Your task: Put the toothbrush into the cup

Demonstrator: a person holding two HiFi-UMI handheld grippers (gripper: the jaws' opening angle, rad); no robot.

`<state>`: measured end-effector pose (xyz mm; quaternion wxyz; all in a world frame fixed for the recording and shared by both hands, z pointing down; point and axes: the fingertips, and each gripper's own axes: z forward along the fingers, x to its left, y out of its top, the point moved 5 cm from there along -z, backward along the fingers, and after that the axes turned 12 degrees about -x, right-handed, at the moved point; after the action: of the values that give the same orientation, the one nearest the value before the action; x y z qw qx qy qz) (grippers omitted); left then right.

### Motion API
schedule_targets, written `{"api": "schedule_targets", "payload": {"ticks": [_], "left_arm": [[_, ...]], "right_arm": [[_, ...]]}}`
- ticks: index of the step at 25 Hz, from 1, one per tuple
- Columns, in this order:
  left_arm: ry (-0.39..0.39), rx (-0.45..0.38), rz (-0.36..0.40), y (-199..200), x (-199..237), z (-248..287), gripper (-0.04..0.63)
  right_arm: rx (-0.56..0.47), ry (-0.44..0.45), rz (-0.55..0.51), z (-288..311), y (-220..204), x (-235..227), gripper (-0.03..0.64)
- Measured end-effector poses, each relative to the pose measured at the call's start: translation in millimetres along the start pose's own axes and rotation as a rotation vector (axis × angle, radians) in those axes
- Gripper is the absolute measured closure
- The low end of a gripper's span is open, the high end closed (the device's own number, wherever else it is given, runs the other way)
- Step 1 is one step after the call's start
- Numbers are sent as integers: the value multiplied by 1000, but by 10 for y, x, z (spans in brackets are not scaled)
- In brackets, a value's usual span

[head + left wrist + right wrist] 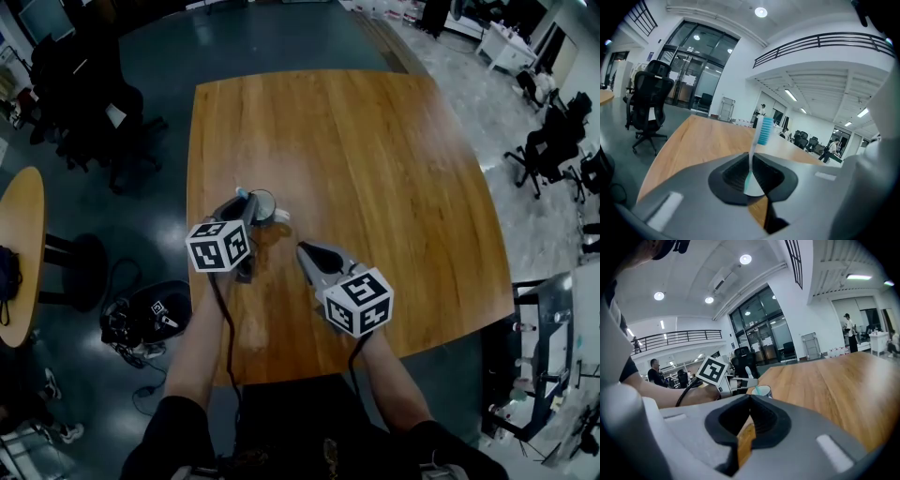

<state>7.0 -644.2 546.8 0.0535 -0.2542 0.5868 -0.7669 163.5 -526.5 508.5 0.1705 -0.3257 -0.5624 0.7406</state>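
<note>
Step in hand, as I judge it: delivery, brush at the cup and not yet let go.

- Left tool (751,174) is clenched on the toothbrush (764,130), which stands upright, bristles up, at centre of the left gripper view.
- Cup (762,391) sits on the counter (375,150), left of centre in the head view. In the right gripper view the brush's lower end hangs at the cup's mouth; I cannot tell whether it is inside.
- Right tool (749,413) is clenched on nothing, lower centre of the head view.

Next move calls for keeping the handle over the opening, lowering it, then loosening the jaws.

Count: one toothbrush, one cup, two tools.
</note>
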Motion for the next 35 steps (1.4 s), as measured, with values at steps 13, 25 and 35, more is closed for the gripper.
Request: {"api": "schedule_targets", "payload": {"ticks": [13, 25, 35], "left_arm": [[115, 58, -45, -199, 296, -12, 485], [44, 47, 15, -95, 8, -690, 356], [-127, -86, 123, 209, -686, -2023, 586]], "right_arm": [[17, 30, 26, 148, -62, -45, 614], [-119, 58, 115, 174, 96, 172, 614], [-170, 16, 44, -355, 222, 1149, 614]]}}
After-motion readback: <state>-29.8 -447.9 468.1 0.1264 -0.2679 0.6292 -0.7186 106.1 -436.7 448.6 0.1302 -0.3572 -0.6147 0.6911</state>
